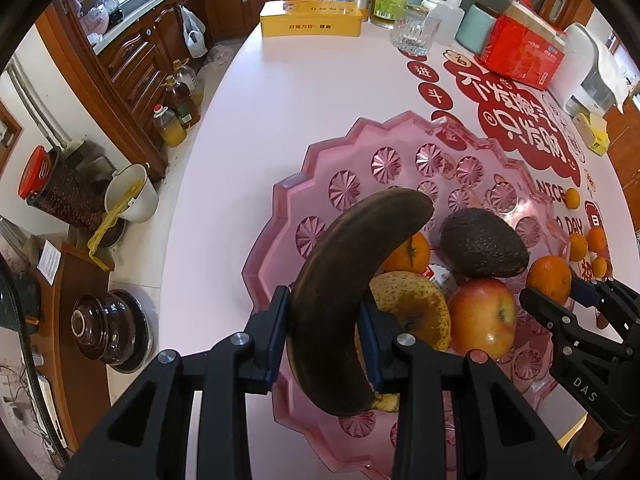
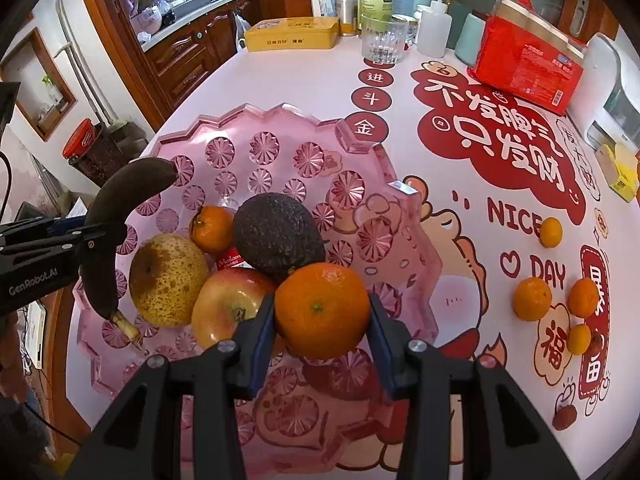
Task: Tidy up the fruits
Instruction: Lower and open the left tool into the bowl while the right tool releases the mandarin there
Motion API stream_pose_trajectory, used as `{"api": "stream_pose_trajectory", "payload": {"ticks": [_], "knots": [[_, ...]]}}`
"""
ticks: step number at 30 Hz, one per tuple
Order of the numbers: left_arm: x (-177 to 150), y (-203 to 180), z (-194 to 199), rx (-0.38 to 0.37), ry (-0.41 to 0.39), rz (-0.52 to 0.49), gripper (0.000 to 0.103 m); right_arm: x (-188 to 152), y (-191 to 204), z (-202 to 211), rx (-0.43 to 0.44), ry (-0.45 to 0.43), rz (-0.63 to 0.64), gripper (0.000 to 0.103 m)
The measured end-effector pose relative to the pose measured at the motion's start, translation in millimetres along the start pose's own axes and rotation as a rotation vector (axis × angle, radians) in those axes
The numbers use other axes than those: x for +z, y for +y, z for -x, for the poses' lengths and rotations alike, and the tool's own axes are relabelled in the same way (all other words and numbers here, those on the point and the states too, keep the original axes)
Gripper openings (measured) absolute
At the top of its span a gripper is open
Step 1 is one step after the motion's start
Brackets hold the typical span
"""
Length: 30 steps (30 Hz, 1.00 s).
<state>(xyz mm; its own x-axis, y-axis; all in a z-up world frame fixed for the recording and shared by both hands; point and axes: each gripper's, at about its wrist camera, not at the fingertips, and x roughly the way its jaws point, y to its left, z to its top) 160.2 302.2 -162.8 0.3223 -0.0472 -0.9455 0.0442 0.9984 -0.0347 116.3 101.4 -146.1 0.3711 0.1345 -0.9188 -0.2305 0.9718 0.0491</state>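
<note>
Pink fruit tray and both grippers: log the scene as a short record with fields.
left gripper: shut on dark banana, above the tray
right gripper: shut on orange, above the tray's near side
pink tray: holds avocado, red apple, speckled pear, small orange
loose on table: four small oranges to the tray's right
table back edge: yellow tin, glass, red box

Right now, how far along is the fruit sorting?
Done: avocado, apple, pear and one orange lie in the pink bowl. In hand: left gripper holds a blackened banana; right gripper holds a mandarin. Left: four small oranges on the table.
</note>
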Motion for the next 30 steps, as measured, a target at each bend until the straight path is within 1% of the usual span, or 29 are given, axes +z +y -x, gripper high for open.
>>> {"api": "stream_pose_trajectory", "payload": {"ticks": [5, 10, 13, 17, 18, 19, 20, 22, 28, 30], "knots": [[-0.8, 0.8, -4.0, 0.007, 0.007, -0.006, 0.032, 0.4, 4.2, -3.3, -0.026, 0.005, 0.020, 0.044], [-1.4, -3.2, -6.4, 0.014, 0.017, -0.018, 0.032, 0.7, 1.9, -4.2, -0.018, 0.013, 0.010, 0.045], [-2.3, -5.8, -5.4, 0.018, 0.013, -0.021, 0.035, 0.4, -0.7, -5.2, -0.011, 0.022, -0.003, 0.045], [-2.2, -9.1, 1.0, 0.008, -0.004, -0.023, 0.051, -0.8, -3.9, -4.5, 0.004, 0.025, -0.017, 0.046], [-2.4, -10.0, 3.2, 0.008, -0.008, -0.024, 0.052, -0.8, -3.6, -2.3, 0.005, 0.015, -0.016, 0.046], [-2.8, -11.0, 5.0, 0.011, -0.012, -0.026, 0.056, -0.8, -3.0, -0.2, 0.003, 0.006, -0.013, 0.046], [-3.3, -12.7, 6.9, 0.023, -0.018, -0.030, 0.064, -0.7, -1.8, 2.7, 0.000, -0.006, -0.007, 0.046], [-4.9, -15.5, 11.0, 0.038, -0.034, -0.038, 0.071, -0.8, 1.0, 7.6, -0.005, -0.023, 0.006, 0.046], [-9.6, -17.9, 27.1, 0.039, -0.062, -0.044, 0.079, -3.6, 6.9, 18.5, -0.001, -0.052, 0.029, 0.046], [-12.2, -18.5, 33.0, 0.041, -0.071, -0.048, 0.081, -5.0, 8.2, 21.9, -0.003, -0.059, 0.034, 0.046]]}}
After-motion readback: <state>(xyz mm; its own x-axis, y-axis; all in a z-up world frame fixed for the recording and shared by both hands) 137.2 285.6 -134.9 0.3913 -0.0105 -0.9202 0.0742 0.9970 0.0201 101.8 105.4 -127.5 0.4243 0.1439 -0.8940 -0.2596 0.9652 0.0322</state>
